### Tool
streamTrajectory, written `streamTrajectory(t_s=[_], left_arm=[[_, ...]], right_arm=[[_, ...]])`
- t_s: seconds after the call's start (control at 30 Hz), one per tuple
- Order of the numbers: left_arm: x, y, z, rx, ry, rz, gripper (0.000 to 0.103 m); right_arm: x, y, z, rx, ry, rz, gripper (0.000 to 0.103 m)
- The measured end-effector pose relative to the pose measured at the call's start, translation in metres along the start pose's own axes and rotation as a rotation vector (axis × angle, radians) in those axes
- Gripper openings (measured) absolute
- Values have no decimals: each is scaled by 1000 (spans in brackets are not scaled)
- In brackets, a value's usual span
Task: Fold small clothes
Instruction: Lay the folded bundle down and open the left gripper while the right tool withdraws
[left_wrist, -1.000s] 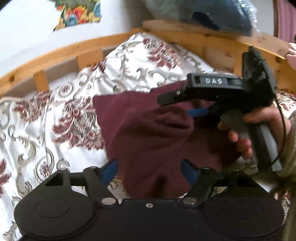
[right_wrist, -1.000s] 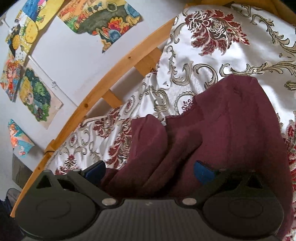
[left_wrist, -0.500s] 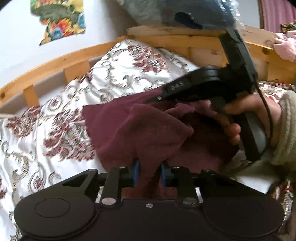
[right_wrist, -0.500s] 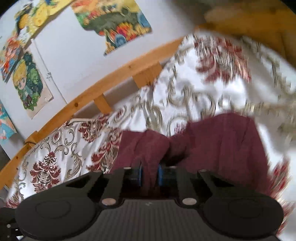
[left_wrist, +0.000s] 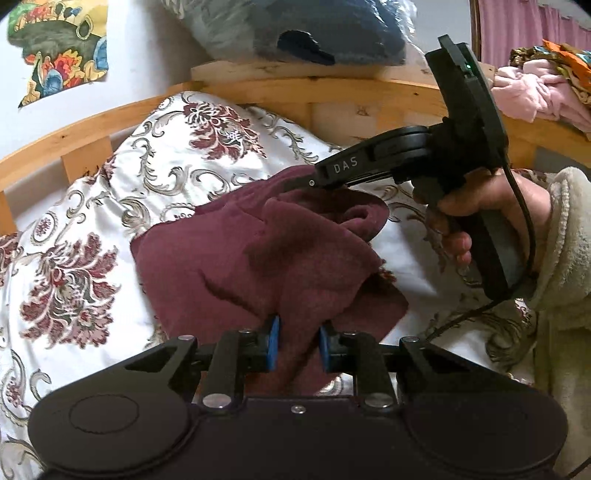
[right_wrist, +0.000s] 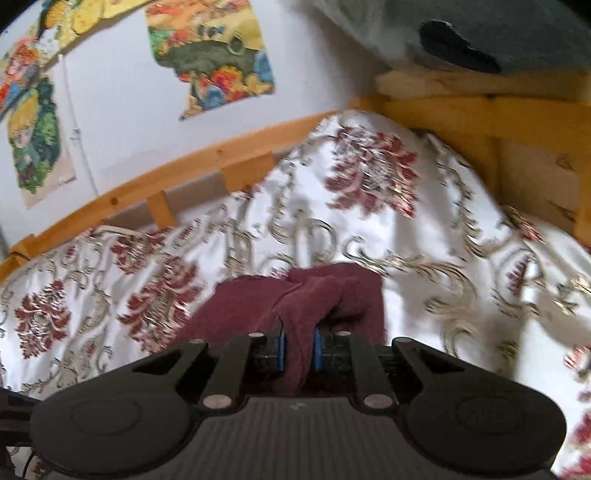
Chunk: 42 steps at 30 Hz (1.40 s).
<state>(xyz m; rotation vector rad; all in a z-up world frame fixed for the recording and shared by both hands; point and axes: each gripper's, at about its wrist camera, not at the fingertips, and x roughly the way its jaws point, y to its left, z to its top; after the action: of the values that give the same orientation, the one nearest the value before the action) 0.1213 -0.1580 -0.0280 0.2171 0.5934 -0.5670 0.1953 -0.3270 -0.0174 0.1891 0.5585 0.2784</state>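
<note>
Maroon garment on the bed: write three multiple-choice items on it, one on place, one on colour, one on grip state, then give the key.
1. The maroon garment lies on:
A. a floral bedspread
B. a bare floor
C. a wooden table

2. The left gripper's pads are:
A. red
B. blue
C. white

3. The right gripper is:
A. wide open
B. shut on nothing
C. shut on the garment

Key: A, patterned white cover shows all around the cloth; B, blue faces flank the fabric; C, cloth is pinched between its pads.
</note>
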Motion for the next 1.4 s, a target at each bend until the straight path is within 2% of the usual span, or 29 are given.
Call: streamTrajectory(t_s=[0.13,0.27,0.4,0.53,0.63,0.7,0.77,0.8,0.87,0.97,1.07,1.23,1.3,1.4], left_arm=[[0,-2,-2,-12,6,4,25],[0,5,-2,-73,13,-25,27],[0,10,-4,-115,17,-52,30],[0,7,-6,-117,20,-58,38],[-2,4,-5,-121,18,-87,54],[-4,4,-4,-136,11,-103,64],[-9,5,-3,-160,-11,-94,74],[-11,7,-3,-179,-25,-78,80],[-17,12,-3,-225,-59,-43,85],[-24,25,-2,-308,-108,-10,88],[-23,44,0,-412,-125,35,92],[-8,74,-4,-601,-59,47,94],[-1,79,-9,-647,-30,32,94],[8,79,-16,-661,20,26,94]], right_arm=[[3,4,-2,-44,25,-30,17],[8,6,-5,-57,52,-53,18],[8,-4,-6,5,45,-40,33],[9,-12,-3,55,20,-10,36],[13,-11,-4,27,38,-54,36],[12,-10,-5,8,31,-86,32],[12,-8,-5,-10,23,-107,30],[11,-6,-5,-19,19,-116,29],[12,-5,-5,-34,18,-131,29],[12,-5,-6,-37,24,-138,28],[13,-6,-6,-24,25,-128,28],[10,-15,-3,45,-5,-63,37],[10,-20,-1,85,-23,-41,41],[12,-27,2,139,-31,-34,41]])
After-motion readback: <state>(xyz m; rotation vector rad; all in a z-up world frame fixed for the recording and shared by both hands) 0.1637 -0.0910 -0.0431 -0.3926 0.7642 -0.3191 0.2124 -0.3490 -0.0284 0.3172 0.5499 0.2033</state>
